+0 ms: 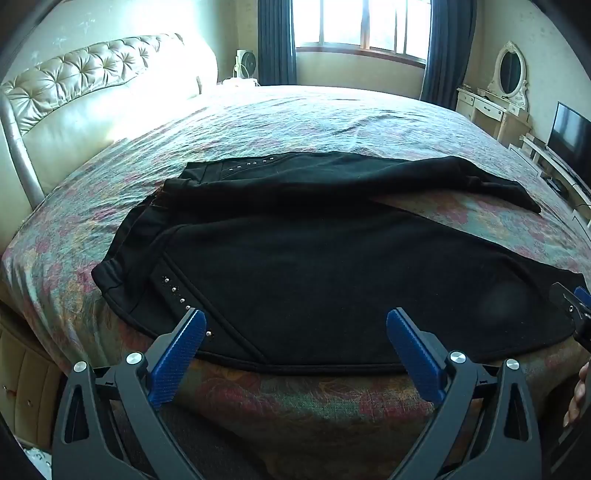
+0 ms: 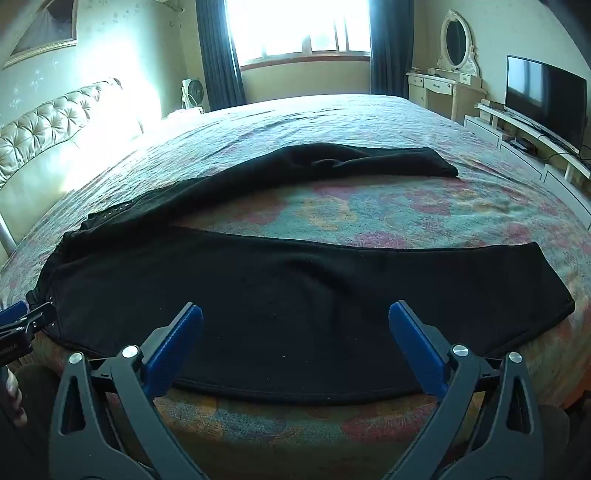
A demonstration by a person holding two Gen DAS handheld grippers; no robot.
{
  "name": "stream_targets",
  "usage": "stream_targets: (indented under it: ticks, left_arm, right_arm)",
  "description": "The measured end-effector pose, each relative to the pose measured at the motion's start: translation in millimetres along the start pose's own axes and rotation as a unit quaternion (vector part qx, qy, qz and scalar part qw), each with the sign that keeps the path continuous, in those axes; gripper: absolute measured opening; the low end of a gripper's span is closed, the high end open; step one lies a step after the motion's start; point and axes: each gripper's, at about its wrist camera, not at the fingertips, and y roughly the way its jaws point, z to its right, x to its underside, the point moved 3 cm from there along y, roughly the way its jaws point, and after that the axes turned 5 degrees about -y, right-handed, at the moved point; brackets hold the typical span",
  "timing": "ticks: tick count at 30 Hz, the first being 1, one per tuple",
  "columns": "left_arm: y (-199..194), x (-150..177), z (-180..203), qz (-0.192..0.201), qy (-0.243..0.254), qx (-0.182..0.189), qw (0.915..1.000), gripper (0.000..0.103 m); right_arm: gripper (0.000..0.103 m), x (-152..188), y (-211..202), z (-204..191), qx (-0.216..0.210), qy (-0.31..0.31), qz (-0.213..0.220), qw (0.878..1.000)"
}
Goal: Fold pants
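Note:
Black pants point(image 1: 314, 266) lie spread on the floral bedspread, waistband to the left with small metal studs, the two legs parted in a V toward the right. My left gripper point(image 1: 295, 325) hovers open over the near edge by the waist and hip, nothing between its blue pads. In the right wrist view the near leg point(image 2: 295, 295) runs across the frame and the far leg point(image 2: 351, 158) lies behind it. My right gripper point(image 2: 295, 321) stands open above the near leg's front seam, holding nothing. Each gripper's tip shows at the edge of the other's view.
The bed point(image 1: 332, 114) has a tufted cream headboard point(image 1: 92, 74) at the left. A window with dark curtains point(image 2: 303, 33) is behind. At the right stand a white dressing table with an oval mirror point(image 2: 454, 55) and a television point(image 2: 543, 96) on a low shelf.

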Motion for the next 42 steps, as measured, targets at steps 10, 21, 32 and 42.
stream_targets:
  ticks: [10, 21, 32, 42]
  left_arm:
    - [1.2, 5.5, 8.8, -0.005, 0.012, -0.007, 0.9999, 0.098]
    - [4.3, 8.0, 3.7, -0.009, 0.005, -0.005, 0.9999, 0.098]
    - [6.2, 8.7, 3.5, -0.015, 0.004, -0.006, 0.9999, 0.098]
    - [8.8, 10.6, 1.6, -0.021, 0.001, -0.006, 0.9998, 0.098]
  right_arm:
    - [0.101, 3.7, 1.1, -4.0, 0.009, -0.019, -0.017, 1.000]
    - [0.101, 7.3, 1.6, -8.6, 0.011, -0.023, -0.020, 0.999]
    - [0.101, 10.4, 4.3, -9.6, 0.009, -0.023, -0.029, 0.999]
    - [0.101, 13.1, 6.0, -8.5, 0.008, -0.019, -0.032, 0.999]
